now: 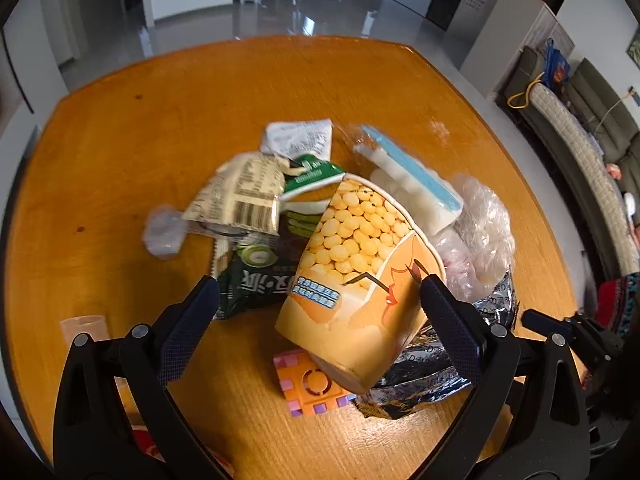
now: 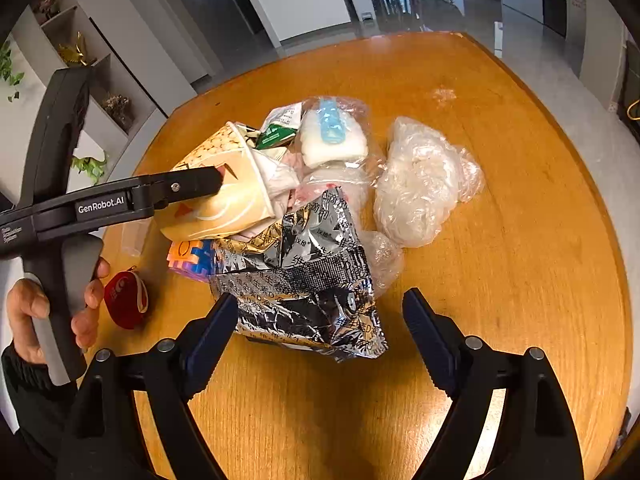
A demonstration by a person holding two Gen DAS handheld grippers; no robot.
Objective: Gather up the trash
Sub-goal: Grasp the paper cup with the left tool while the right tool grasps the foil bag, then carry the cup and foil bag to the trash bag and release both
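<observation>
A heap of trash lies on the round wooden table [image 1: 120, 140]. A tipped yellow paper snack cup [image 1: 360, 272] lies between the wide-open fingers of my left gripper [image 1: 316, 292]; the right finger touches its side. The cup also shows in the right wrist view [image 2: 224, 184]. Around it lie a beige wrapper [image 1: 244, 192], a dark green wrapper [image 1: 256, 280], a receipt [image 1: 300, 138], a bag with a blue strip [image 1: 408, 184] and crumpled clear plastic [image 2: 420, 184]. My right gripper [image 2: 320, 312] is open, its fingers on either side of a silver foil bag [image 2: 308, 280].
An orange and pink puzzle block [image 1: 310, 384] lies under the cup. A small clear cup [image 1: 84, 330] stands at the left. A red pouch [image 2: 126, 300] lies near the hand that holds the left gripper. A sofa [image 1: 580, 152] stands beyond the table's right edge.
</observation>
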